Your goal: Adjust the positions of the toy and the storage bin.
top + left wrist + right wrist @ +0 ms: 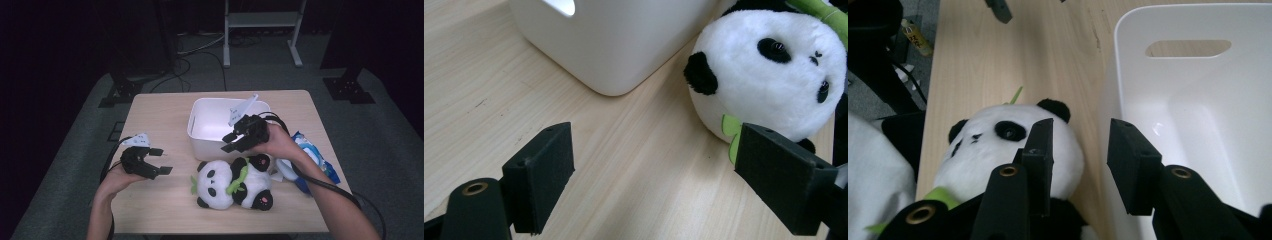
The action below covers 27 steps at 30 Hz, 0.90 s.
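A black and white panda plush (pixel 232 182) holding a green bamboo stalk lies on the wooden table (pixel 150 210) in front of a white bin (pixel 210 132). My left gripper (pixel 161 161) is open, low over the table to the left of the panda, with nothing between its jaws. Along its jaws (pixel 654 165) I see the panda's head (pixel 769 75) and the bin's corner (pixel 624 45). My right gripper (pixel 230 142) is open above the bin's near wall, just behind the panda. Its jaws (pixel 1080 145) straddle the bin's rim (pixel 1113 60), with the panda's head (pixel 993 145) below on the left.
A blue and white package (pixel 312 160) lies at the table's right edge, under the right forearm. The bin's inside looks bare. Beyond the table stand a white metal frame (pixel 262 20), black stands and cables on the grey floor. The table's left half has free room.
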### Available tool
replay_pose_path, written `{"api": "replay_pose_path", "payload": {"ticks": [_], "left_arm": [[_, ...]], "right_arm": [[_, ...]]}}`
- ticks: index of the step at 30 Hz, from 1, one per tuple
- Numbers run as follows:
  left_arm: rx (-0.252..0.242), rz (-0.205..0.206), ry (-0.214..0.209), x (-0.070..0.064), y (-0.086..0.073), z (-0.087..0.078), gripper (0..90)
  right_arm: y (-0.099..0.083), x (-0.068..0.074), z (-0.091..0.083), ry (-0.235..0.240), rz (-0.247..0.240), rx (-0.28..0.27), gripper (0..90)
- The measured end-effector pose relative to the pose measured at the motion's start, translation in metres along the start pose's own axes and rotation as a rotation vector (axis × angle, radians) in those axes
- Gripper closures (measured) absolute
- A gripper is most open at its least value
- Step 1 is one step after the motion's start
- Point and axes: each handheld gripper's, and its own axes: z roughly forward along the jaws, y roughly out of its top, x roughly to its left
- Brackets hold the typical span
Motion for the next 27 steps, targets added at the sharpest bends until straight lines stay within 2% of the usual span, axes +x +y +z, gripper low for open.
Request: {"api": "replay_pose_path", "payload": {"ticks": [5, 10, 16, 19, 25, 27], "left_arm": [[-0.003, -0.005, 0.001, 0.002, -0.001, -0.001, 14.6], [0.003, -0.01, 0.007, 0.001, -0.001, -0.001, 11.3], [-0.001, -0.01, 0.009, 0.001, -0.001, -0.002, 11.0], [0.007, -0.011, 0.006, 0.002, -0.001, -0.001, 10.8], [0.011, -0.018, 0.002, 0.004, 0.0, 0.003, 10.3], [0.015, -0.009, -0.002, 0.003, 0.001, 0.004, 10.3]], "right_arm": [[-0.018, 0.018, -0.006, 0.037, -0.011, 0.022, 55.2], [-0.033, 0.03, -0.006, 0.044, 0.001, 0.03, 53.3], [-0.047, 0.035, -0.002, 0.046, 0.026, 0.048, 50.6], [-0.053, 0.038, -0.004, 0.05, 0.028, 0.032, 50.0], [-0.061, 0.045, -0.005, 0.05, 0.028, 0.039, 48.8], [-0.064, 0.047, -0.005, 0.05, 0.027, 0.037, 48.0]]}}
